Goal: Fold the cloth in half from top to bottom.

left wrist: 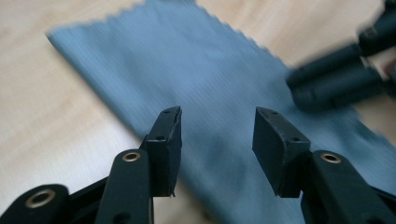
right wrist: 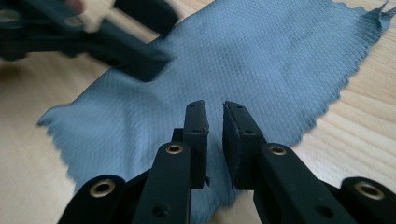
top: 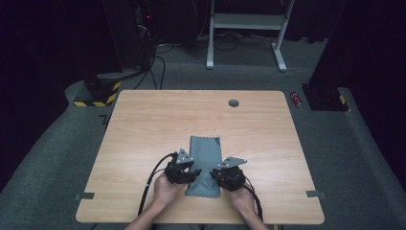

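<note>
A grey-blue cloth (top: 206,152) with pinked edges lies flat on the wooden table (top: 143,124), near its front middle. My left gripper (top: 191,173) hovers over the cloth's near left edge. In the left gripper view its jaws (left wrist: 217,128) stand well apart with nothing between them, and the cloth (left wrist: 187,60) lies below. My right gripper (top: 216,175) is at the cloth's near right edge. Its jaws (right wrist: 214,116) show a narrow gap with no fabric pinched, just above the cloth (right wrist: 261,56). Each gripper appears blurred in the other's view: the right gripper (left wrist: 336,79) and the left gripper (right wrist: 116,46).
A round cable hole (top: 233,102) sits near the table's far edge. On the floor beyond are a red can (top: 297,99), a white desk frame (top: 246,21) and a yellow-and-black striped base (top: 98,93). Cables trail back from both grippers toward the person.
</note>
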`<state>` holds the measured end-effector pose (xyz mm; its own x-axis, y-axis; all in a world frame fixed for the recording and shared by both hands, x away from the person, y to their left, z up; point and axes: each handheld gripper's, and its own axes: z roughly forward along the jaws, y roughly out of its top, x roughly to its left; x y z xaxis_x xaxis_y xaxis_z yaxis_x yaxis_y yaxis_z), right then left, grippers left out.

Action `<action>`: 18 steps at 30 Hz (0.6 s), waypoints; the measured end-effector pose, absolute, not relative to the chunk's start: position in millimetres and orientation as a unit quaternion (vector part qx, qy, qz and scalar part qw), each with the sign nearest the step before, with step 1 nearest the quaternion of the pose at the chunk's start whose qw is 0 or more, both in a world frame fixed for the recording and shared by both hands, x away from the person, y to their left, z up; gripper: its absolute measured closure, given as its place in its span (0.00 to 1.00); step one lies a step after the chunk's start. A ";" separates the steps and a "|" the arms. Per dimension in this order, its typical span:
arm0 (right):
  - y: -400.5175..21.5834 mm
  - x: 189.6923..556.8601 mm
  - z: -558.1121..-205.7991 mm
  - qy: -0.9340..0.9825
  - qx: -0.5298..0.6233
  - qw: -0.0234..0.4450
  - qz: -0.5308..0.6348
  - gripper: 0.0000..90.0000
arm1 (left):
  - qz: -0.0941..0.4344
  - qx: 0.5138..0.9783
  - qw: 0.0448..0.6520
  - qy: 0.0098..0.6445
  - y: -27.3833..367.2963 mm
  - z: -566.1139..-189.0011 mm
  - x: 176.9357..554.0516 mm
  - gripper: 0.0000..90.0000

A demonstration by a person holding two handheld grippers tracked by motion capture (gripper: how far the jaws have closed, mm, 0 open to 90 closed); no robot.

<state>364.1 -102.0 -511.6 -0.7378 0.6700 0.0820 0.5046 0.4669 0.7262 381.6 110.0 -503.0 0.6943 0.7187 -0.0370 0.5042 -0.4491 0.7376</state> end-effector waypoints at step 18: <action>-118.1 383.1 -514.2 0.854 0.366 0.134 0.345 0.87 | 0.160 0.829 0.348 0.409 130.0 -513.9 410.8 0.57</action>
<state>383.1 -118.1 -514.2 -0.6960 0.7177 0.0231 0.5324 0.4943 0.6872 410.8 130.0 -513.9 0.6146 0.7886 -0.0190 0.5661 -0.4241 0.7069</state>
